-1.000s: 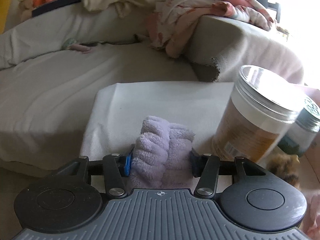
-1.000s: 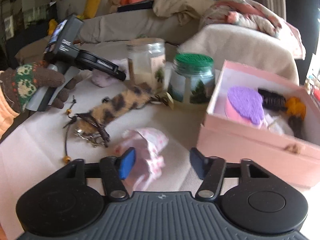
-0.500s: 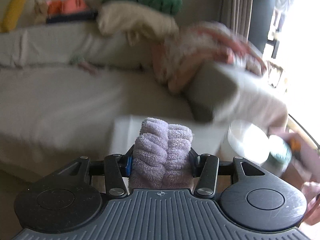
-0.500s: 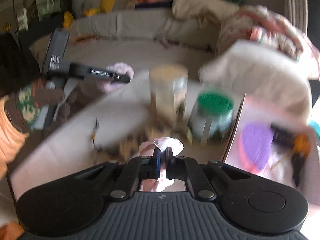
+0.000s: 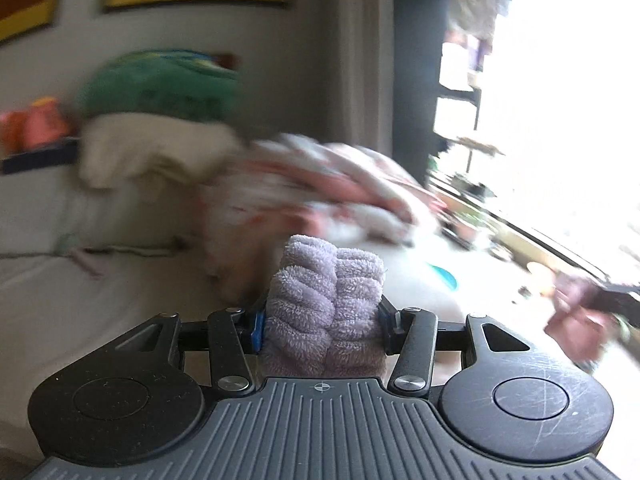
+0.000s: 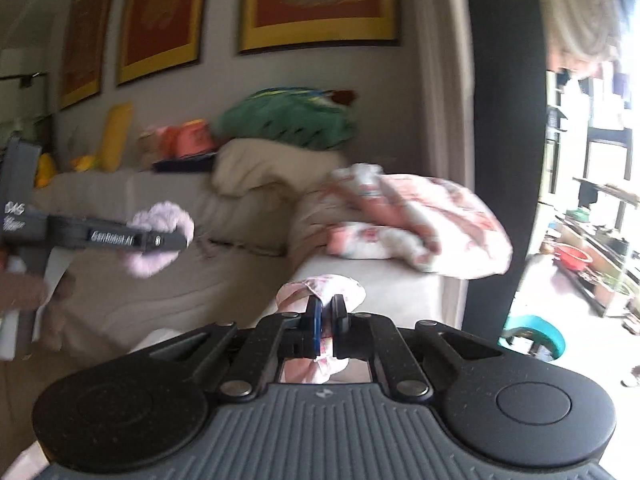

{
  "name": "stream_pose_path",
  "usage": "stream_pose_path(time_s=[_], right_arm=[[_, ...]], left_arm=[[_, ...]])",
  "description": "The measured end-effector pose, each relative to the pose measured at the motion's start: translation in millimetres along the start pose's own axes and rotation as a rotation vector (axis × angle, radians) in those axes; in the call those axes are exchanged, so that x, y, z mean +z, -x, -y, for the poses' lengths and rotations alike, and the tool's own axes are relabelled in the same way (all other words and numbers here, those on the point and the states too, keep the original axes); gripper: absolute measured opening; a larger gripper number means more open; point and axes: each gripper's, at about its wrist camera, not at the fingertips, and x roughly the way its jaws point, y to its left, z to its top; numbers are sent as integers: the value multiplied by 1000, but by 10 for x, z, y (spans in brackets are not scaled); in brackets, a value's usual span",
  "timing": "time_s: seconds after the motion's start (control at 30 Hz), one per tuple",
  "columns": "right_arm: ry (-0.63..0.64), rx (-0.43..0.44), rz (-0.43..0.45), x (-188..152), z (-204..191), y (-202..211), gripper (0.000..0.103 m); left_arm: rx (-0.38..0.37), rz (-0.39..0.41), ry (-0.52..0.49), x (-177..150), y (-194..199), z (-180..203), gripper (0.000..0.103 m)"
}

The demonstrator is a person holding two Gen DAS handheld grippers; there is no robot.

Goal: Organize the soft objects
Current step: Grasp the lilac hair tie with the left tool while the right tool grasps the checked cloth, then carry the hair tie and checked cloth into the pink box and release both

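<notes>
My left gripper (image 5: 320, 320) is shut on a fluffy lilac terry band (image 5: 326, 300), held up in the air facing the sofa. It also shows at the left of the right wrist view (image 6: 160, 236), where the lilac band (image 6: 160, 216) bulges around its jaws. My right gripper (image 6: 327, 316) is shut on a small pink-and-white patterned cloth scrunchie (image 6: 320, 292), also lifted and tilted up toward the wall. The table, the jars and the pink box are out of both views.
A grey-covered sofa (image 6: 168, 280) runs behind, with a cream pillow (image 6: 272, 164), a green cushion (image 6: 288, 116) and a pink floral blanket (image 6: 416, 220) on its armrest. Framed pictures (image 6: 320, 0) hang on the wall. A bright window and a teal tub (image 6: 536, 336) are at right.
Both grippers have lifted and tilted upward, away from the table. The right gripper closed on the pink scrunchie and raised it. The left kept hold of the lilac band.
</notes>
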Motion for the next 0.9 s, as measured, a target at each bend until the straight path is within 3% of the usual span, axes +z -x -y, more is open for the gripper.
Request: stream_pose_path(time_s=[0.23,0.4,0.7,0.9], right_arm=[[-104,-59,-28,-304,644,99,5],[-184,-45,-78,-567,916,23,5],[-207,-12,-207,-1068,859,-221,5],[-229,17,-284,-1194,808,-308,7]], left_arm=[[-187,-174,-30,-247,-518,951,54],[-317,-322,90,-511,-853,1027,54],[-283,-404,-29,-878,-1118,1376,55],[-252,-415,-108,-981,-1023,1462,56]])
